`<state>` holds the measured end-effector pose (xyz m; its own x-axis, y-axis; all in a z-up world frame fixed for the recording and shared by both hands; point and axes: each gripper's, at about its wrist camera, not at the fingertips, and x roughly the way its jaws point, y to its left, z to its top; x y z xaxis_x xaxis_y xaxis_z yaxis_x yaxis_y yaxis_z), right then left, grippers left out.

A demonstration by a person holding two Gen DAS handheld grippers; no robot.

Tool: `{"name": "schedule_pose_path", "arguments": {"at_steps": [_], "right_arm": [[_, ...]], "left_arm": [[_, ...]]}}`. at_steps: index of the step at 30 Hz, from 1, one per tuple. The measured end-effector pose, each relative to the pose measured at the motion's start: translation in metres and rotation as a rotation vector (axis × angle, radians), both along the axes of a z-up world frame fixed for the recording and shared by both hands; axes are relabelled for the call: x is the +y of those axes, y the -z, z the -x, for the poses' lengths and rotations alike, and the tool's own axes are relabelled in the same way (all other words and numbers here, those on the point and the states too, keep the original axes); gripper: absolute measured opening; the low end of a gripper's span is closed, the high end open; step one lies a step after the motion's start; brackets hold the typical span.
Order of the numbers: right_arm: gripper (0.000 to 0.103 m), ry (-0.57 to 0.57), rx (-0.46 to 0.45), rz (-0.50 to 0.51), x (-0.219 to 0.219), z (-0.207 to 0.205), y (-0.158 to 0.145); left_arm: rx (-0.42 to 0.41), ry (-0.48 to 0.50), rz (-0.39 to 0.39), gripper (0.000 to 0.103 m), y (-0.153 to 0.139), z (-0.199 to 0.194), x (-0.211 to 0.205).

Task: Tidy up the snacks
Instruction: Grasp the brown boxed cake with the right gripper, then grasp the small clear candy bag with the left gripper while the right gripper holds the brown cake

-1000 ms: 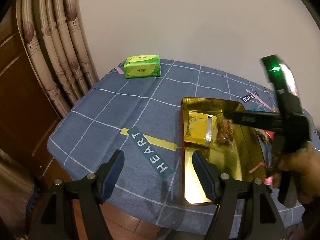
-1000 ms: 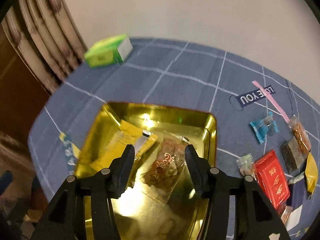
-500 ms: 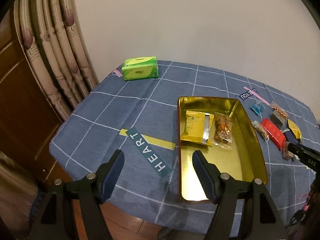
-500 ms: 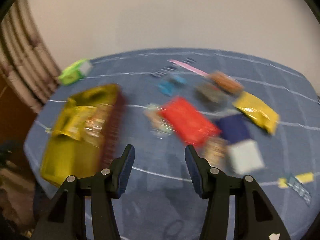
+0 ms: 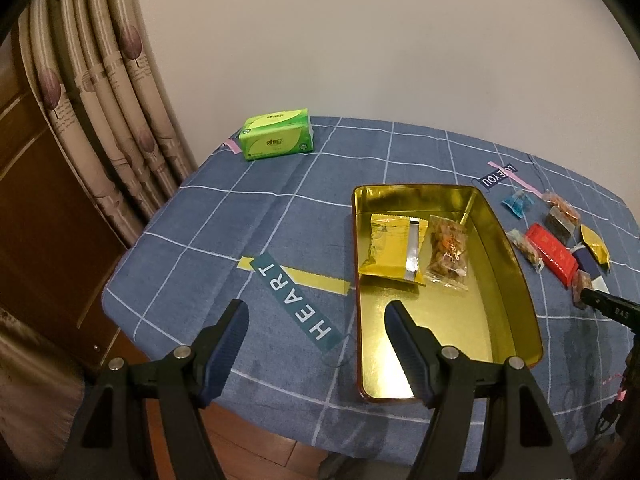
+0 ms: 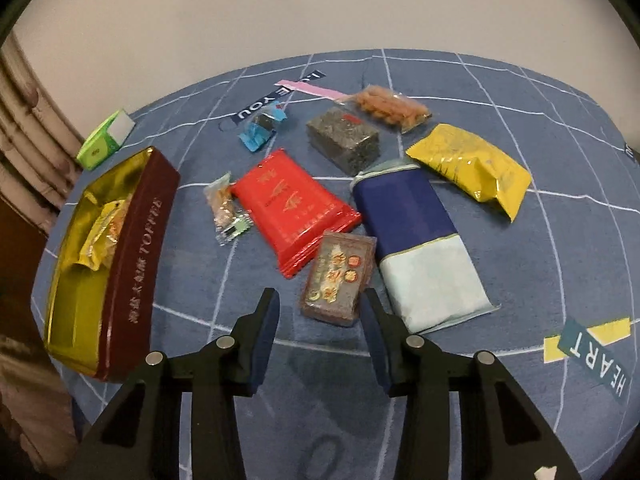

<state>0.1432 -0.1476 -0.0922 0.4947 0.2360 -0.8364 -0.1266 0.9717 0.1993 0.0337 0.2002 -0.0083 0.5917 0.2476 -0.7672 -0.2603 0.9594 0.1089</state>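
The room is dim and yellowish, light shines bright off the shiny gold metal tin (image 5: 516, 272), and round picture edges bend things.

"toffee" on tin (image 6: 136, 264), "heart" on tablecloth (image 5: 295, 306)

The right claw (image 6: 320, 312) has swung away from the gold rectangular tin tray (image 6: 132, 264) to the loose snacks, its jaws just closing (nothing pinched yet) around a brown clear-wrapped snack bar (image 6: 338, 278).
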Motion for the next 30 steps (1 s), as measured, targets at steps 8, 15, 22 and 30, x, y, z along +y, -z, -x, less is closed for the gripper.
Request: {"name": "schedule_pose_path", "arguments": {"at_steps": [8,15,22,30], "right_arm": [[0.035,0.019,0.045,0.016,0.002,-0.019,0.013],[0.03,-0.011,0.031,0.025,-0.002,-0.007,0.013],[0.03,0.038,-0.023,0.003,-0.047,0.039,-0.003],[0.029,0.165,-0.035,0.016,-0.125,0.048,-0.001]], "left_arm": [[0.001,0.016,-0.017,0.072,0.001,-0.001,-0.003],[-0.011,0.044,-0.036,0.072,-0.001,0.001,-0.011],[-0.014,0.175,0.011,0.072,-0.011,0.005,-0.034],[0.05,0.389,0.206,0.072,-0.042,-0.019,-0.093]]}}
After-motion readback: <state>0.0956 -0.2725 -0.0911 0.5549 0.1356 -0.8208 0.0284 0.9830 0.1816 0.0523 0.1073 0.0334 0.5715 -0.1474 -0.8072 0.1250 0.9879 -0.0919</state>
